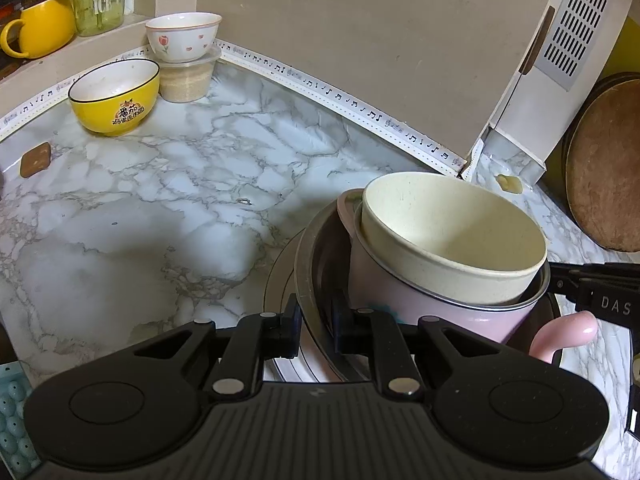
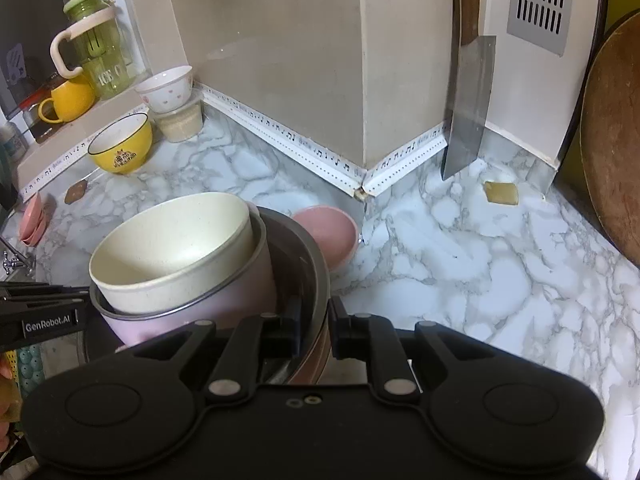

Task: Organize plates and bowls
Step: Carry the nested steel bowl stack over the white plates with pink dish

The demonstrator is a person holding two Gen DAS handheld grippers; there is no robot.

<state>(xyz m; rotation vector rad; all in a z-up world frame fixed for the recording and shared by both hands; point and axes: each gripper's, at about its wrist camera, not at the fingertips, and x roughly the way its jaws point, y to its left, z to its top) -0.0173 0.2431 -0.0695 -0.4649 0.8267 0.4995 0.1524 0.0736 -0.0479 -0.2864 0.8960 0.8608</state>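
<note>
A dark metal basin point(image 1: 307, 264) point(image 2: 316, 268) holds a pink pot point(image 1: 400, 300) point(image 2: 192, 314), and a cream bowl point(image 1: 452, 236) point(image 2: 172, 240) is nested in the pot. My left gripper point(image 1: 316, 312) is shut on the basin's left rim. My right gripper point(image 2: 315, 316) is shut on its right rim. A pale plate edge point(image 1: 276, 280) shows under the basin. Each view catches the other gripper's black tip at the side. A yellow bowl point(image 1: 114, 96) point(image 2: 120, 144) and a white flowered bowl point(image 1: 184, 36) point(image 2: 166, 88) stand at the back left.
The flowered bowl sits on a lidded plastic tub point(image 1: 186, 80). A pink bowl point(image 2: 330, 236) lies on the marble counter point(image 1: 160, 200) just behind the basin. A cleaver point(image 2: 468, 108) leans at the back right by a white box and a round wooden board point(image 2: 616, 140). Small pink dishes point(image 2: 32, 220) sit far left.
</note>
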